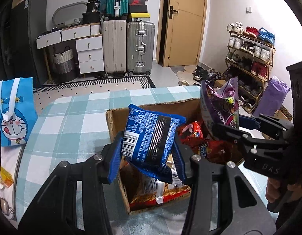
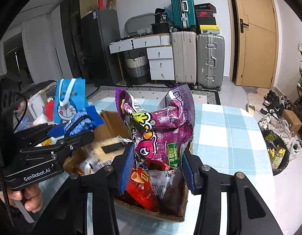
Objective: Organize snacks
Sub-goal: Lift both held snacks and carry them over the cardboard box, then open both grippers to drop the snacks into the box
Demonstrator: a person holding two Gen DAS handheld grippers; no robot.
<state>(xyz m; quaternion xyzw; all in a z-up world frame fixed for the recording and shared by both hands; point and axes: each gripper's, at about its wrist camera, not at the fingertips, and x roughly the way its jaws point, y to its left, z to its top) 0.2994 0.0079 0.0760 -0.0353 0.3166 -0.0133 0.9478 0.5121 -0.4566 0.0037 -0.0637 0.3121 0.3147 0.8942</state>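
My left gripper [image 1: 148, 152] is shut on a blue snack packet [image 1: 151, 135] and holds it over an open cardboard box [image 1: 113, 121] on the checked tablecloth. In the right wrist view my right gripper [image 2: 157, 164] is shut on a purple snack bag [image 2: 162, 123], also above the box [image 2: 151, 213]. Red snack packs [image 1: 192, 133] and other wrappers lie inside the box. The right gripper with the purple bag [image 1: 221, 101] shows at the right of the left wrist view. The left gripper with the blue packet [image 2: 80, 121] shows at the left of the right wrist view.
A blue cartoon gift bag [image 1: 13, 113] stands on the table's left side among other clutter. The table [image 2: 229, 129] has a blue and white checked cloth. A black bin [image 2: 276, 152] with wrappers sits on the floor beside it. Suitcases, drawers and a shoe rack [image 1: 248, 54] line the room.
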